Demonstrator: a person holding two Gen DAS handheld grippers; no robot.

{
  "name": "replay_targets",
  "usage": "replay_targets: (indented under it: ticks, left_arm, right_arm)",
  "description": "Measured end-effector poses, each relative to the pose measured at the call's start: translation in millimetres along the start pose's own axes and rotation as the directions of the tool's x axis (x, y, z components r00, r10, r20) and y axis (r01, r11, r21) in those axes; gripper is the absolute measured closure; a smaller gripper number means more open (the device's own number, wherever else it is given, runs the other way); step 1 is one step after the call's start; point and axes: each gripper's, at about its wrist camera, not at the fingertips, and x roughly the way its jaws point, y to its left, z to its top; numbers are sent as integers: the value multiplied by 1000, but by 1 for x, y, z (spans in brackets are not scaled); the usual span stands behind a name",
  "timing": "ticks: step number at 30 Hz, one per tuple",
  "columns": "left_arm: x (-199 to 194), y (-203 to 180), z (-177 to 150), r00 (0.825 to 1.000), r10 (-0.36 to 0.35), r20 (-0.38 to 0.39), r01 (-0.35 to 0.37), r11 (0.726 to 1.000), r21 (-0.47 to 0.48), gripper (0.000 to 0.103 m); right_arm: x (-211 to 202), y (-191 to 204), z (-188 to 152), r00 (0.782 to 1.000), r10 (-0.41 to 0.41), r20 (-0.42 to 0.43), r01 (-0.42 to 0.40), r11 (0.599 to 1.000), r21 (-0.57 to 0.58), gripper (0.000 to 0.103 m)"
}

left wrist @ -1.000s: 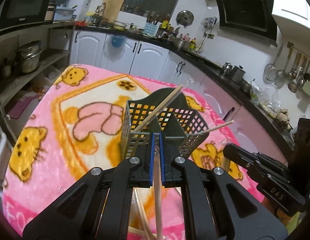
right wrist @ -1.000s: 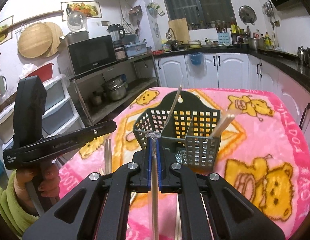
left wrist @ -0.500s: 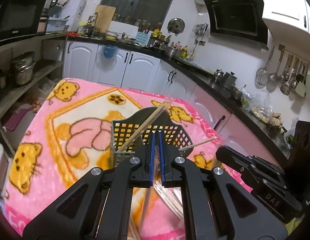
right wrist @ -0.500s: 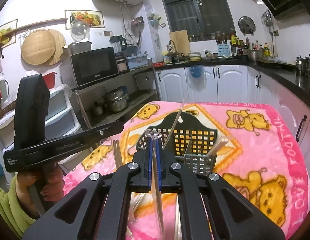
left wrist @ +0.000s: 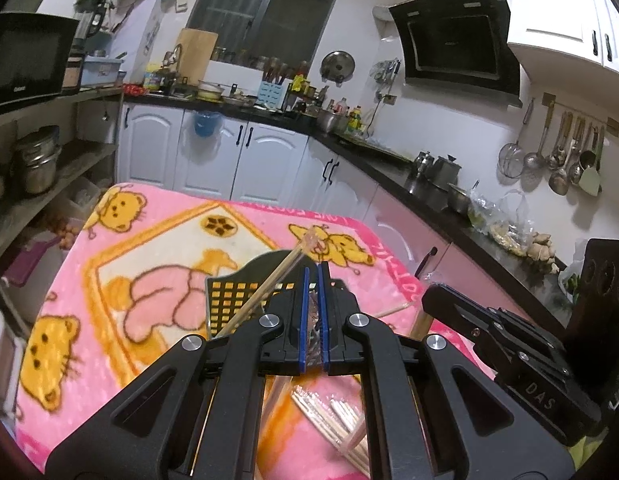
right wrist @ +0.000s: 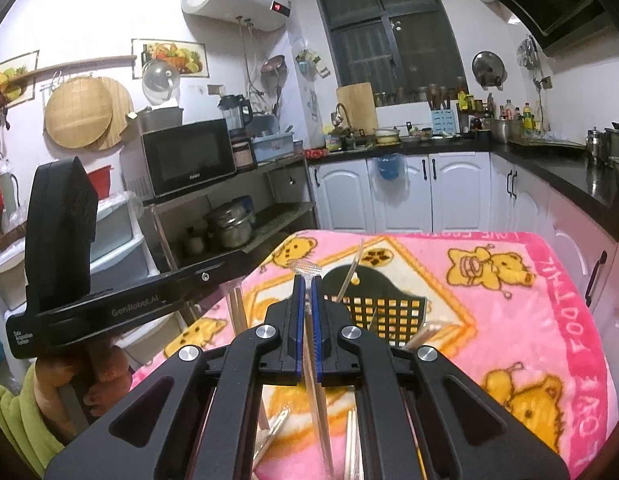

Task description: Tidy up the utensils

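A dark perforated utensil basket (left wrist: 229, 300) stands on the pink bear blanket (left wrist: 157, 248), with a pair of chopsticks (left wrist: 269, 284) leaning in it. My left gripper (left wrist: 313, 276) is shut on a pair of plastic-wrapped chopsticks (left wrist: 314, 320), held above and just short of the basket. My right gripper (right wrist: 306, 284) is shut on another wrapped pair of chopsticks (right wrist: 319, 396), whose clear wrapper tip pokes up past the pads, left of the basket (right wrist: 389, 308). Each view shows the other gripper beside it.
Several loose wrapped chopsticks (left wrist: 329, 412) lie on the blanket under the grippers. A hand in a green sleeve (right wrist: 17, 412) holds the left gripper's handle. Metal shelves with pots (right wrist: 229, 228) stand to the left, white cabinets (right wrist: 409, 188) behind, a dark counter (left wrist: 429, 184) to the right.
Both grippers have risen with their chopsticks still clamped. The basket and blanket now sit lower and smaller in both views, and more of the kitchen shows.
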Motion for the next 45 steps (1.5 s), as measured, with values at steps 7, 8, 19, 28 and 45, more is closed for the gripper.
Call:
replay_targets:
  ticks: [7, 8, 19, 28, 45]
  left_arm:
    - [0, -7, 13, 1000, -12, 26, 11, 1000, 16, 101]
    - [0, -8, 15, 999, -13, 30, 13, 1000, 18, 101]
    - [-2, -24, 43, 995, -44, 88, 40, 998, 43, 101]
    - [-1, -33, 63, 989, -67, 135, 60, 997, 58, 101]
    - [15, -41, 84, 982, -75, 170, 66, 996, 62, 101]
  right_arm:
    - [-3, -9, 15, 999, -15, 44, 14, 1000, 24, 99]
    - [-4, -10, 18, 999, -15, 50, 14, 1000, 25, 99]
    - [-10, -21, 48, 990, -39, 132, 35, 999, 30, 99]
    - [-13, -27, 73, 977, -46, 208, 42, 999, 28, 99]
    - [0, -44, 98, 963, -56, 263, 48, 998, 37, 99]
